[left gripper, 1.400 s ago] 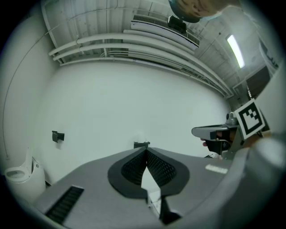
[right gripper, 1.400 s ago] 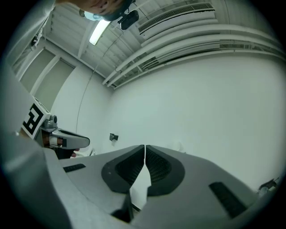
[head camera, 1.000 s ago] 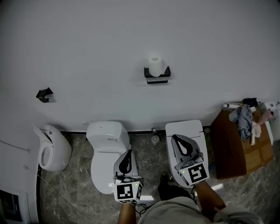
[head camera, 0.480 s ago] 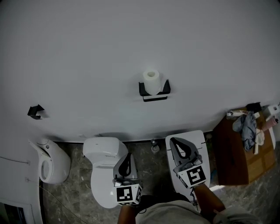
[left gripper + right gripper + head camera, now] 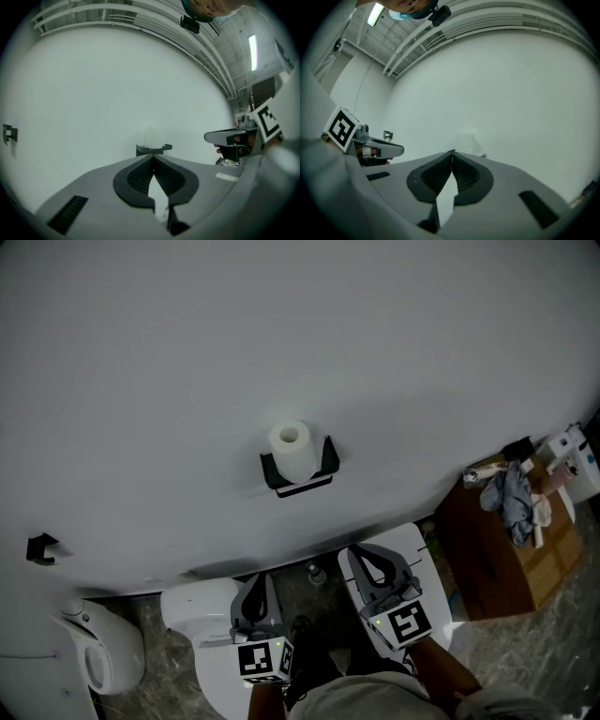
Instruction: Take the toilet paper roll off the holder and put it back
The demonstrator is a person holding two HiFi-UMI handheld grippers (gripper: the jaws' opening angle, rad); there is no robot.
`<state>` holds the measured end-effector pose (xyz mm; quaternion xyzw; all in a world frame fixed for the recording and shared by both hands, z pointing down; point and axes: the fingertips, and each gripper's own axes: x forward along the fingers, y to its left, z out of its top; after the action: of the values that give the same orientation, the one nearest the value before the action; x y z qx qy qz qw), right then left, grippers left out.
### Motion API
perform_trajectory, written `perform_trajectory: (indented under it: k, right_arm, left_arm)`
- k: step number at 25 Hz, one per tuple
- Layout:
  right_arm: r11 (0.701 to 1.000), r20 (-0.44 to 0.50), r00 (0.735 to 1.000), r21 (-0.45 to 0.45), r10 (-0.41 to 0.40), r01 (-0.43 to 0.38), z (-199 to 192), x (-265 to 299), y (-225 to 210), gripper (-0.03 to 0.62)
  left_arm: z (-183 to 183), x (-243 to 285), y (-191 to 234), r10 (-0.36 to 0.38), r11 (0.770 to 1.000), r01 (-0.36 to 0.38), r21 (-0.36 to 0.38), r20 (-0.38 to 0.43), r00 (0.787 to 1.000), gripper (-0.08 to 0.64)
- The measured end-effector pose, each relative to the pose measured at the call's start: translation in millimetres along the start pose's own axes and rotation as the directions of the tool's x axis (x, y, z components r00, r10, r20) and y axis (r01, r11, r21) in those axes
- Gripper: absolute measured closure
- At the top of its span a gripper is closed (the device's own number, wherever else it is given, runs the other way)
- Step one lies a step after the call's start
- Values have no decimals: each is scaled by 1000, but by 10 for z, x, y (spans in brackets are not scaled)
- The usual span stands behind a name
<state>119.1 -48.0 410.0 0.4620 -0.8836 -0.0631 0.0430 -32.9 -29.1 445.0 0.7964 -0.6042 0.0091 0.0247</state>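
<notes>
Toilet paper roll [image 5: 292, 448] stands upright in the black wall holder [image 5: 302, 478], well apart from both tools. Left gripper [image 5: 260, 577] and right gripper [image 5: 362, 551] are both pinched together, tips touching, nothing between them, pointing at the wall. Only print in sight: black-and-white square markers on the cubes [image 5: 260, 659]. Cardboard box [image 5: 497, 554] at right, toilet [image 5: 187, 607] under the left gripper.
</notes>
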Motion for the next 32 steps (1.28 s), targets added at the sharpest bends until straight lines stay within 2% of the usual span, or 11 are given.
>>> perform_trajectory:
  k: [3, 6, 13, 19, 23, 25, 29, 32]
  right_arm:
    - [999, 13, 999, 19, -48, 47, 29, 264, -83, 586]
    - [994, -15, 994, 31, -108, 108, 21, 475, -181, 586]
    - [981, -9, 982, 42, -190, 191, 12, 926, -218, 586]
    - [976, -45, 977, 57, -207, 209, -29, 1182, -198, 584]
    - [981, -50, 982, 59, -181, 184, 68, 1262, -104, 581]
    - [984, -46, 985, 55, -166, 168, 83, 1311, -79, 498]
    - [989, -58, 989, 52, -135, 138, 102, 1421, -32, 437]
    - [988, -55, 988, 49, -145, 148, 107, 1505, -74, 385]
  left_arm:
    - [56, 349, 133, -68, 998, 68, 16, 5, 998, 557]
    - [130, 639, 229, -140, 990, 139, 30, 13, 990, 558]
    - [137, 1102, 534, -245, 969, 245, 31, 10, 969, 557]
    - [73, 1333, 572, -321, 947, 321, -5, 16, 947, 558]
    - [70, 1350, 563, -339, 940, 340, -29, 31, 940, 557]
    - [66, 1349, 573, -340, 939, 341, -34, 40, 940, 557]
    - [13, 1308, 672, -322, 945, 323, -42, 37, 946, 557]
    - [-29, 1271, 802, -296, 953, 297, -54, 26, 955, 557]
